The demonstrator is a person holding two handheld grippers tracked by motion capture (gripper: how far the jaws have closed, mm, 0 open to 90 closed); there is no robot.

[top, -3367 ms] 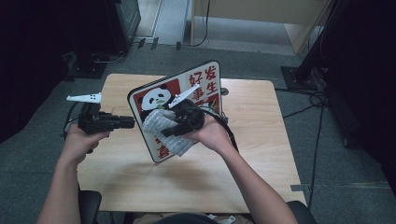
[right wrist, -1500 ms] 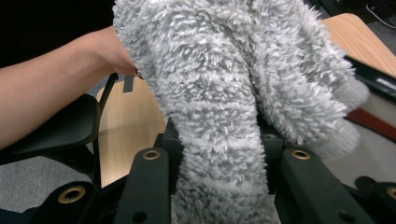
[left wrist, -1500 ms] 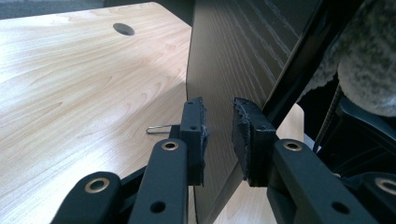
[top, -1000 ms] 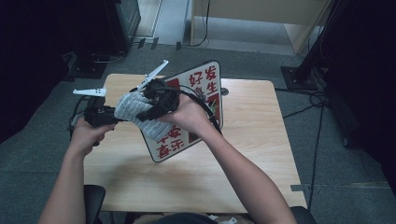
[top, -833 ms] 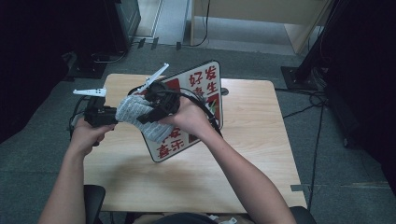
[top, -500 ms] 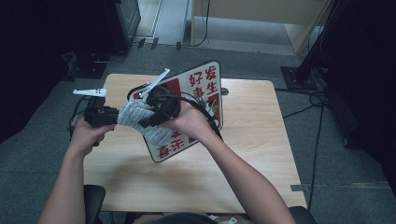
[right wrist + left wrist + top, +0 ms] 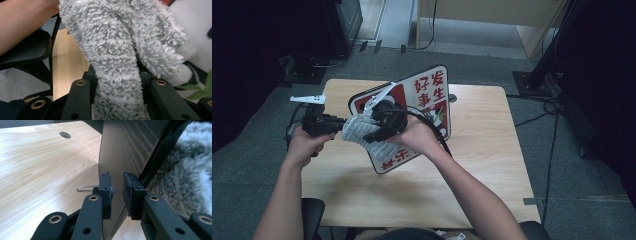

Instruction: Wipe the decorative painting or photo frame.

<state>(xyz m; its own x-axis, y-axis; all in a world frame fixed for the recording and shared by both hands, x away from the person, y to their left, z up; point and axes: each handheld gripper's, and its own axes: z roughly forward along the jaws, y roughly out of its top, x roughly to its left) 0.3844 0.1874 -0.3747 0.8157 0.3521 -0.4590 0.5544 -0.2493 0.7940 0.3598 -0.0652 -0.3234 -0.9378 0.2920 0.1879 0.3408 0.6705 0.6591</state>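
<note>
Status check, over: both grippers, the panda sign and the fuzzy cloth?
Left gripper clamped on panda sign edge. Right gripper shut on fuzzy grey cloth, against sign face. Nothing obstructing.

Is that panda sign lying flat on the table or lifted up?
Lifted and tilted. The sign has its left edge between the left tool's pads, and the table lies beyond its dark back.

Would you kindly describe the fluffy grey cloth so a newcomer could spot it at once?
Start at the wooden table and find the panda sign propped up on it. Before the sign's face, the right gripper pinches the cloth. It is the one soft, shaggy thing there, pale grey against hard board.
</note>
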